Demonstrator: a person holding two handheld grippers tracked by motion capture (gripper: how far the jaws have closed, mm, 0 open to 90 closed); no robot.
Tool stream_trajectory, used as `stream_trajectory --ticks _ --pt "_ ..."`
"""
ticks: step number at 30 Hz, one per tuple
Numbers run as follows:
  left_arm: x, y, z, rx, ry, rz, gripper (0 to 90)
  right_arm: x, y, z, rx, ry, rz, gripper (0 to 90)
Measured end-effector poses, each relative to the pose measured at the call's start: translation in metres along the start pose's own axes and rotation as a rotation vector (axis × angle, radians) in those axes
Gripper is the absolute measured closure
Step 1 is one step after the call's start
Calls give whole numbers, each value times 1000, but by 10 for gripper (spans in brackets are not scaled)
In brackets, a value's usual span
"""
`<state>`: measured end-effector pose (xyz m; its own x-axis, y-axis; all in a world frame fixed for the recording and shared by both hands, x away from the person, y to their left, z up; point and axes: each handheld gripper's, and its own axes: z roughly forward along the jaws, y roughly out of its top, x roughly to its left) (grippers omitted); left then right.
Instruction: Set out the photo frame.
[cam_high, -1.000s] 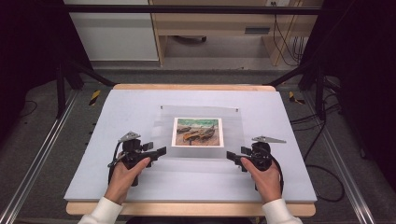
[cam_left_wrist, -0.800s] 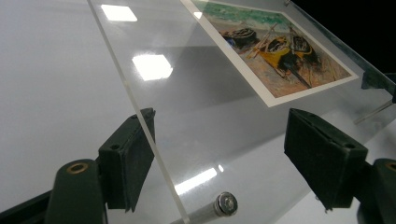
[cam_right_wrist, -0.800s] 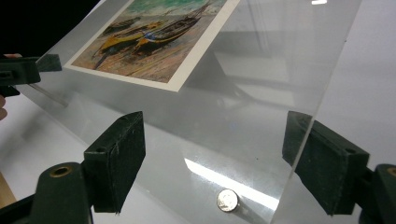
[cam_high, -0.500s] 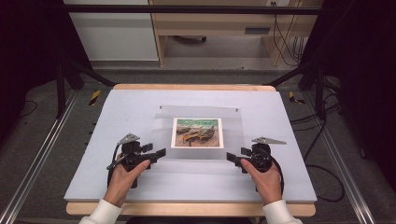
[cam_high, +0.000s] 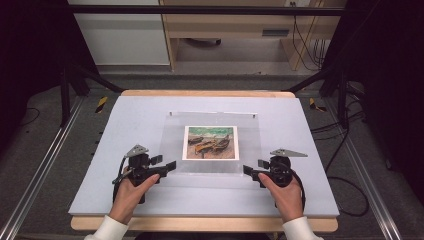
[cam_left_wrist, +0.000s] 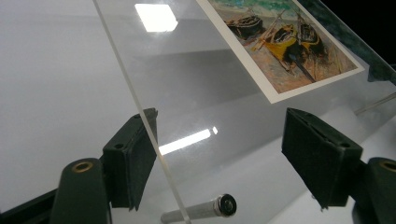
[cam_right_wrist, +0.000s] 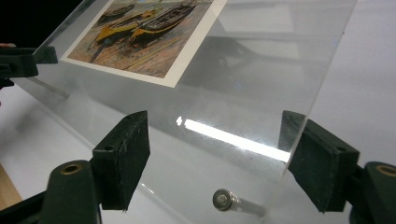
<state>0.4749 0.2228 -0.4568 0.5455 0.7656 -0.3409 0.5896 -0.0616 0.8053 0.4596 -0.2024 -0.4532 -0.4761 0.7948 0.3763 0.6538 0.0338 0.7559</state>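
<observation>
a clear plastic sheet (cam_high: 212, 145) lies in the middle of the pale table (cam_high: 125, 125), with a small print of beached boats (cam_high: 210, 142) under or inside it; through the glare i cannot say which. it looks like an acrylic picture frame being put together or taken apart: a short metal pin (cam_left_wrist: 201, 211) sits under the near left corner and another pin (cam_right_wrist: 229, 200) under the near right corner, the kind that would space two panels apart.

both hands come in at the near corners, most likely so the sheet can be lifted level and the print stays put. the left gripper (cam_high: 167, 166) points inward at the left corner, held low and nearly flat, the left hand (cam_high: 131, 192) wrapped round its handle. in the left gripper view the sheet's edge runs between the jaws, close against the left pad (cam_left_wrist: 140, 154), while the other pad stands well off. the jaws have just been closing a little, yet nothing is pinched.

the right gripper (cam_high: 248, 171) mirrors it, the right hand (cam_high: 285, 195) behind. in the right gripper view the sheet's corner sits between the jaws, its side edge just at the right pad (cam_right_wrist: 313, 158), the left one apart. these jaws have also been closing, with no firm grip yet. the sheet seems to rest on its pins.
</observation>
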Motion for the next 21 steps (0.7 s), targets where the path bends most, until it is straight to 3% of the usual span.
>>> stream_trajectory --ticks 21 --pt "-3 -4 -7 4 1 15 303 4 -5 -6 -4 -7 -43 289"
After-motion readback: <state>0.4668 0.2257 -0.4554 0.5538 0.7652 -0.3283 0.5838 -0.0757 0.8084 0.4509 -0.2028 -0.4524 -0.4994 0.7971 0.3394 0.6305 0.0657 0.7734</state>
